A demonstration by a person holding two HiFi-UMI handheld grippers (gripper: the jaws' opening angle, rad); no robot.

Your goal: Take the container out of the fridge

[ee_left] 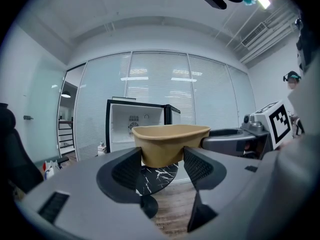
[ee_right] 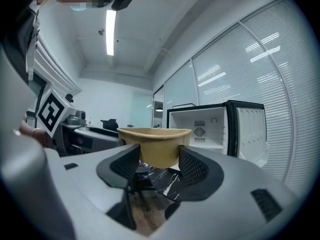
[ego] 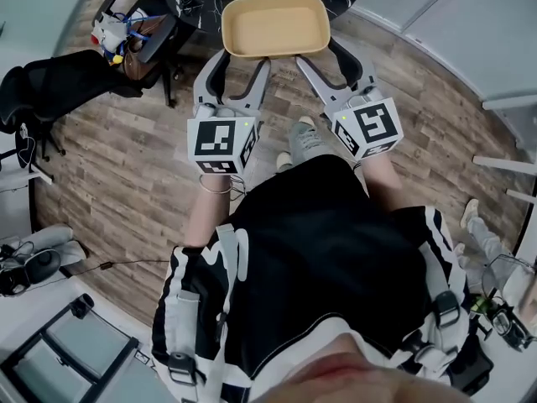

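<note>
- Tan container (ego: 274,23), gripped at opposite ends between narrowed jaws of left gripper (ego: 242,58) and right gripper (ego: 324,54).
- Ahead, well apart: open fridge (ee_left: 135,127); just below: marble table (ee_left: 161,176).

Noted container (ego: 274,25) aloft in front of the person, above the floor (ego: 126,175). Logged left gripper (ego: 242,61) at its left half and right gripper (ego: 323,55) at its right half, side by side, container seated between the jaws of each, jaws against its sides. Found counter (ee_left: 157,177) below and just beyond the container. Placed open fridge (ee_left: 135,126) behind the counter, door (ee_right: 250,129) swung to the right. Recorded two chairs left of the grippers: office chair (ego: 50,86) farther left, loaded chair (ego: 143,32) nearer the counter.
</note>
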